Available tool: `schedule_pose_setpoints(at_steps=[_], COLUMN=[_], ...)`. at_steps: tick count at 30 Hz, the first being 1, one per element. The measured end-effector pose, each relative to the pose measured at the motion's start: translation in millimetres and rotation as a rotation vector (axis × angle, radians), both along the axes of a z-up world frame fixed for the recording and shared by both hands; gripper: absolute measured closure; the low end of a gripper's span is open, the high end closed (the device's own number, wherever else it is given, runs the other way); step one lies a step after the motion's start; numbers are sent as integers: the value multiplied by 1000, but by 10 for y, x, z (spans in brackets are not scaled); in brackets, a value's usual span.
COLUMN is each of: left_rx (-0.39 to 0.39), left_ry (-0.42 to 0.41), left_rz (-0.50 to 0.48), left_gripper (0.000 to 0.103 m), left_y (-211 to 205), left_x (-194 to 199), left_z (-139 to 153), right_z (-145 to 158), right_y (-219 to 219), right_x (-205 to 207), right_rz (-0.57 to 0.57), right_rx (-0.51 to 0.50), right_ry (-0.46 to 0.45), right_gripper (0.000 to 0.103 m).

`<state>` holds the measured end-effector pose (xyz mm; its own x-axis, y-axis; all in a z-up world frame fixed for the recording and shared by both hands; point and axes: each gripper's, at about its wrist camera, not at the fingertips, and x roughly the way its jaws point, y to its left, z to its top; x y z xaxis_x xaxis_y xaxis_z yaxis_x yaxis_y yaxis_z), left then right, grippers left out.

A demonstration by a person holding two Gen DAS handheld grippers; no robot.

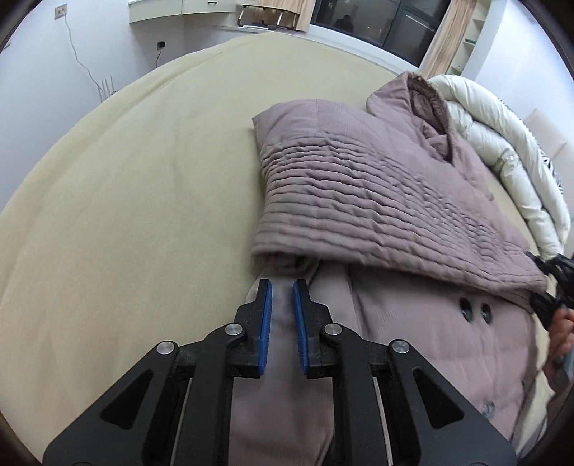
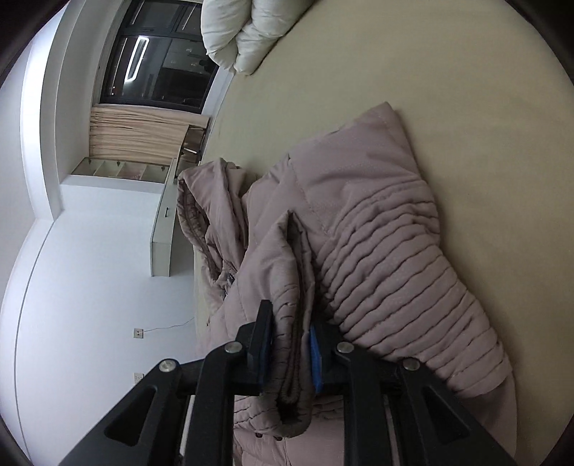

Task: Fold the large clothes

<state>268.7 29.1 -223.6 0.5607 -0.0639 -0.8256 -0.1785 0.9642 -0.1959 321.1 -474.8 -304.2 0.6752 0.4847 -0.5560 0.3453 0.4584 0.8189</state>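
A mauve padded coat (image 1: 376, 200) lies on a beige bed (image 1: 143, 172), one quilted sleeve folded across its front. My left gripper (image 1: 282, 286) hovers just above the coat's left edge, its blue pads a small gap apart with nothing pinched between them. In the right wrist view the coat (image 2: 387, 251) fills the centre. My right gripper (image 2: 290, 322) is shut on the cuff of the other sleeve (image 2: 287, 351), which stands up between the pads. The right gripper also shows at the right edge of the left wrist view (image 1: 552, 286).
A white duvet (image 1: 502, 150) is bunched at the bed's far right edge, also in the right wrist view (image 2: 244, 32). Walls, a window with curtains (image 2: 143, 136) and shelves surround the bed. Bare beige sheet spreads left of the coat.
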Motion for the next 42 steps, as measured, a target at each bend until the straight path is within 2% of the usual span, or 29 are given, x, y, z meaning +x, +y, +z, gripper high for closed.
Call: schedule_pose_setpoints(at_steps=[3, 6, 9, 13, 15, 20, 24, 27, 29, 32, 34, 35, 36, 38, 39, 40, 42], left_rx=[23, 84, 146, 218, 241, 212, 165, 194, 216, 261, 276, 253, 224, 186, 196, 214, 223], left_ry=[-87, -162, -173, -82, -31, -43, -77, -89, -31, -9, -14, -13, -19, -88, -141, -183, -207], left_rz=[8, -37, -79, -138, -155, -168, -190, -197, -201, -232, -234, -236, -233, -210, -191, -169, -141], left_gripper=[90, 90, 90, 90, 90, 90, 90, 90, 90, 90, 90, 90, 90, 90, 90, 90, 90], left_y=[-50, -145, -262, -438, -504, -518, -560, -621, -636, -702, -728, -710, -680, -625, -603, -564, -455], left_x=[-202, 79, 536, 995, 1107, 964, 882, 896, 988, 1036, 1018, 996, 964, 857, 800, 756, 772], left_z=[367, 674, 756, 508, 315, 160, 266, 308, 161, -33, -26, 15, 78, 267, 378, 473, 526], right_z=[138, 262, 298, 301, 298, 411, 537, 532, 442, 233, 210, 240, 293, 523, 694, 829, 1055], right_y=[-8, 24, 43, 32, 78, 186, 196, 190, 134, 82, 68, 65, 68, 113, 171, 248, 438], right_x=[33, -2, -6, -9, 34, 40, 85, 109, 75, 38, 25, 17, 4, -52, -90, -107, -58], right_rz=[19, 8, 13, 23, 42, 27, 14, 8, -5, -1, 7, 9, 5, -25, -47, -52, 3], right_rx=[-76, -122, -150, -136, -156, -159, -195, -228, -227, -183, -177, -190, -214, -320, -406, -458, -492], right_ry=[17, 13, 17, 10, 6, -35, -52, -21, -3, 8, 15, 23, 39, 52, 30, 0, -73], right_gripper=[77, 74, 74, 74, 79, 84, 85, 85, 85, 85, 80, 76, 69, 59, 49, 47, 47])
